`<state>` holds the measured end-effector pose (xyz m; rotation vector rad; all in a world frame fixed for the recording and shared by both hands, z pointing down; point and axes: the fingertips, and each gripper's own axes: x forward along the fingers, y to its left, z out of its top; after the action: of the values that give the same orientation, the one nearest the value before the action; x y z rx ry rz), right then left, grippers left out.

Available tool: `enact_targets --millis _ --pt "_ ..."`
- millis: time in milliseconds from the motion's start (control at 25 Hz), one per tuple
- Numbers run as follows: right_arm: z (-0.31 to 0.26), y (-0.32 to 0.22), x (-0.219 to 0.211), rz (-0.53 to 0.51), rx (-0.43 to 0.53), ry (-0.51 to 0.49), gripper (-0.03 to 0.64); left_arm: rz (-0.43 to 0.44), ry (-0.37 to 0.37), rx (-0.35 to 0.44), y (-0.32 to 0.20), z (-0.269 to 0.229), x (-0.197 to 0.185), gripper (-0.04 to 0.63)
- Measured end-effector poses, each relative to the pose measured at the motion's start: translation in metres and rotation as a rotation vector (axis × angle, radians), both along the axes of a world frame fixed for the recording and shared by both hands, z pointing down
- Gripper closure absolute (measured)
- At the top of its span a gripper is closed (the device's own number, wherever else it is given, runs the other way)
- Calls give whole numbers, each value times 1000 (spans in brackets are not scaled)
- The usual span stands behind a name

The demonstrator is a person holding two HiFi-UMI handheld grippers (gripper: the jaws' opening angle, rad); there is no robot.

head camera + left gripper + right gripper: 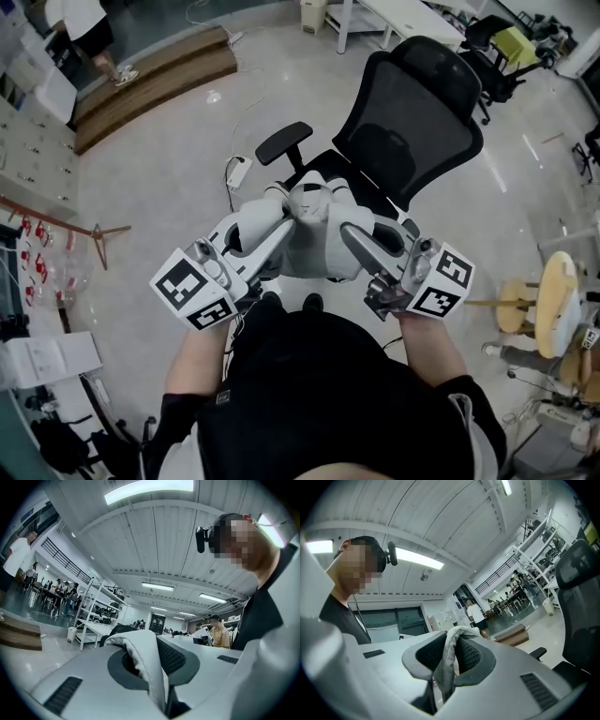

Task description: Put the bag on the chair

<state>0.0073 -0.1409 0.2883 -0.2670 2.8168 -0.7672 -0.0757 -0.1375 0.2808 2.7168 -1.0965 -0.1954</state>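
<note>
A white bag (314,234) hangs between my two grippers, just in front of a black mesh office chair (412,122). Its seat is mostly hidden behind the bag. My left gripper (281,223) is shut on a white strap of the bag (143,653), which is pinched between the dark pads of that gripper (157,672). My right gripper (345,231) is shut on another fold of the bag's white fabric (451,651), which runs up through its jaws (449,670). The chair's backrest (579,592) shows at the right edge of the right gripper view.
A power strip with a cable (236,172) lies on the floor left of the chair. Wooden steps (150,80) and a standing person (89,33) are at the far left. A white table (403,19) and another chair (506,47) stand behind. A wooden stool (553,300) is on the right.
</note>
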Motion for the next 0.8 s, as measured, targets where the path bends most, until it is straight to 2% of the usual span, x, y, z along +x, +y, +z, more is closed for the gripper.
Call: enact_targets --millis 240,480,600,800 --pt "2 -50 0 90 -17 -22 549 74 3 -3 -59 0 -2 538" --pt "9 -115 -22 231 -37 -26 549 222 21 -14 -134 11 -24 540" --pt "14 -162 -35 343 -58 -22 549 326 39 -30 -181 18 -35 540" --pt "25 -202 -40 586 -111 -8 549 571 32 -45 -226 30 -42 540"
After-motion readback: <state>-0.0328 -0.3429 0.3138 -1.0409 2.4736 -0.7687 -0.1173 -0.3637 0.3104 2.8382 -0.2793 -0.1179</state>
